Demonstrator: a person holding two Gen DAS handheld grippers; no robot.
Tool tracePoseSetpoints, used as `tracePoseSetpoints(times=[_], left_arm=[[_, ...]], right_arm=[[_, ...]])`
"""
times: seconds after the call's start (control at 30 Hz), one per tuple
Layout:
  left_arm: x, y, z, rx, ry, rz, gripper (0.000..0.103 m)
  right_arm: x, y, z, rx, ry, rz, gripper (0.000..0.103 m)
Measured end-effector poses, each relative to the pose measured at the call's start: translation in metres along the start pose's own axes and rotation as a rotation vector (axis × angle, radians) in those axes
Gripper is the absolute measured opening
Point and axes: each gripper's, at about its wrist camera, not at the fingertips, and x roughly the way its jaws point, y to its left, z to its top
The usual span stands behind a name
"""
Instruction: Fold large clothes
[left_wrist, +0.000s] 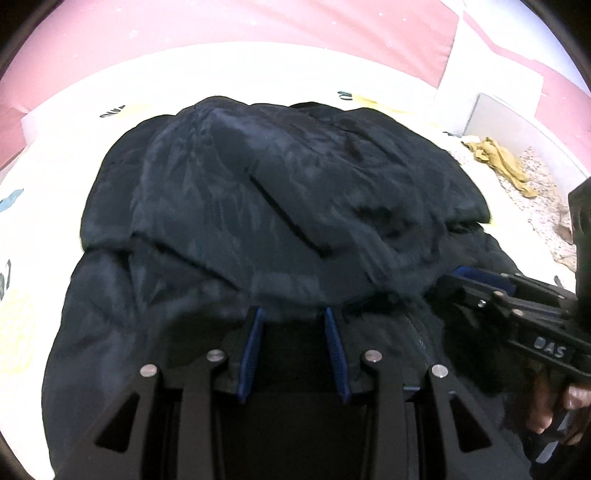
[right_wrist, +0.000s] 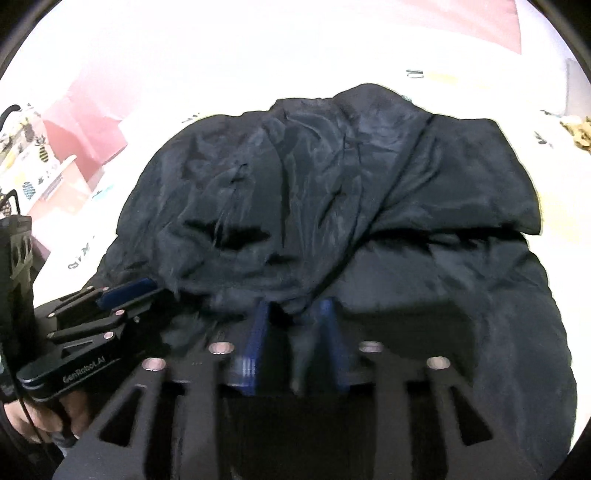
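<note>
The dark jacket (left_wrist: 280, 229) lies spread over most of the bed (left_wrist: 74, 122), a bulky navy garment on a white sheet printed with small yellow and teal figures, with a pink wall behind. Its upper part seems to have been brought over onto the lower part already, so a thick fold edge runs across the middle, and a zipper line shows on the layer beneath, nearer the person. To my eye the folding is partway through: one big fold sits in place, yet the bundle is loose and puffy, its sides bulge unevenly, and it looks to want at least one more fold and some smoothing before it counts as tidy. The left claw (left_wrist: 293, 314) sits at the near edge of the folded layer with its blue pads parted and dark fabric at the tips; I cannot tell whether cloth is actually pinched between them. The right claw (right_wrist: 295, 306) sits beside it at the same edge, its pads also apart, with what looks like a tuft of fabric rising between them, though motion blur leaves the grip uncertain. Off to the right, on a speckled floor past the bed, lies a small crumpled mustard cloth (left_wrist: 498, 162).
</note>
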Motion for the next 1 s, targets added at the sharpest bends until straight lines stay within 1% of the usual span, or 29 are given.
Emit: tracePoseSetpoints(times=[0.07, 0.13, 0.2, 0.27, 0.33, 0.43, 0.47, 0.53, 0.63, 0.73, 0.87, 1.0], left_arm=[[-0.016, -0.001, -0.010, -0.006, -0.018, -0.009, 0.037], [-0.033, -0.001, -0.021, -0.005, -0.032, 0.000, 0.037], [-0.049, 0.000, -0.033, -0.007, -0.048, -0.006, 0.037], [-0.065, 0.000, -0.046, -0.001, -0.053, 0.010, 0.037], [-0.079, 0.000, -0.062, 0.001, -0.060, 0.011, 0.037], [-0.096, 0.006, -0.085, -0.018, -0.059, 0.023, 0.041], [-0.102, 0.009, -0.092, -0.025, -0.063, 0.031, 0.044], [-0.109, 0.015, -0.103, -0.033, -0.068, 0.058, 0.045], [-0.120, 0.031, -0.117, -0.070, -0.072, 0.095, 0.051], [-0.130, 0.046, -0.127, -0.091, -0.087, 0.130, 0.054], [-0.134, 0.065, -0.130, -0.123, -0.098, 0.177, 0.059], [-0.133, 0.082, -0.131, -0.162, -0.091, 0.200, 0.063]], right_arm=[[-0.022, -0.002, -0.011, -0.002, -0.030, 0.011, 0.045], [-0.042, -0.003, -0.029, -0.003, -0.051, -0.004, 0.045], [-0.059, -0.004, -0.048, -0.005, -0.056, -0.012, 0.045], [-0.073, -0.006, -0.065, 0.001, -0.055, -0.023, 0.045], [-0.086, -0.019, -0.084, 0.003, -0.052, -0.029, 0.045], [-0.099, -0.021, -0.103, 0.019, -0.056, -0.041, 0.045], [-0.106, -0.024, -0.112, 0.028, -0.053, -0.043, 0.045], [-0.114, -0.031, -0.123, 0.044, -0.046, -0.052, 0.045], [-0.124, -0.045, -0.134, 0.073, -0.044, -0.079, 0.046], [-0.133, -0.061, -0.139, 0.110, -0.050, -0.099, 0.051], [-0.138, -0.090, -0.137, 0.176, -0.066, -0.132, 0.052], [-0.145, -0.114, -0.134, 0.223, -0.080, -0.168, 0.053]])
